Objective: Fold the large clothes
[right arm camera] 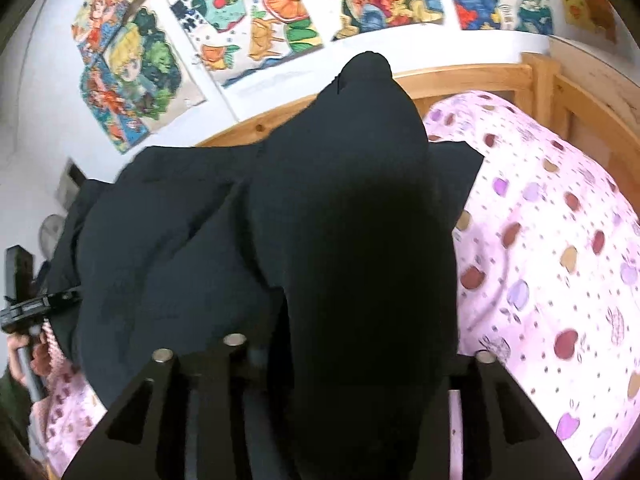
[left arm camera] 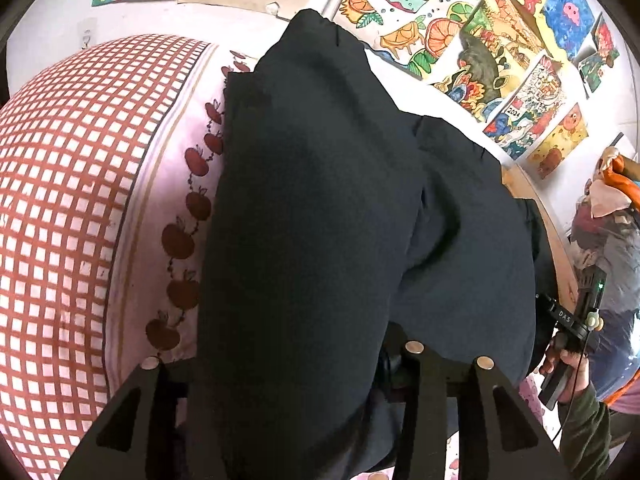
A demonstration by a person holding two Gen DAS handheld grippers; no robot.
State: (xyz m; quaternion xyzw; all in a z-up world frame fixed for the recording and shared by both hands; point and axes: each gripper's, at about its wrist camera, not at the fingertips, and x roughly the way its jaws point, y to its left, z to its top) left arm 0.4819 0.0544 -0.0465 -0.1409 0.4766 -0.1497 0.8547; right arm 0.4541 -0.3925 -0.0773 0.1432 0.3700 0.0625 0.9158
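A large black garment [left arm camera: 320,208] is lifted over a bed and hangs in folds from both grippers. In the left wrist view it drapes over my left gripper [left arm camera: 320,364] and hides the fingertips; the jaws look shut on its edge. In the right wrist view the same garment [right arm camera: 352,248] covers my right gripper [right arm camera: 324,356] and rises to a peak; the jaws look shut on it. The right gripper also shows at the right of the left wrist view [left arm camera: 576,320], and the left gripper at the left edge of the right wrist view [right arm camera: 24,308].
A red-checked pillow [left arm camera: 72,200] with an apple border lies at left. Pink apple-print bedding [right arm camera: 552,264] covers the bed. A wooden bed frame [right arm camera: 500,76] runs along the wall, which is covered with colourful drawings [left arm camera: 460,40].
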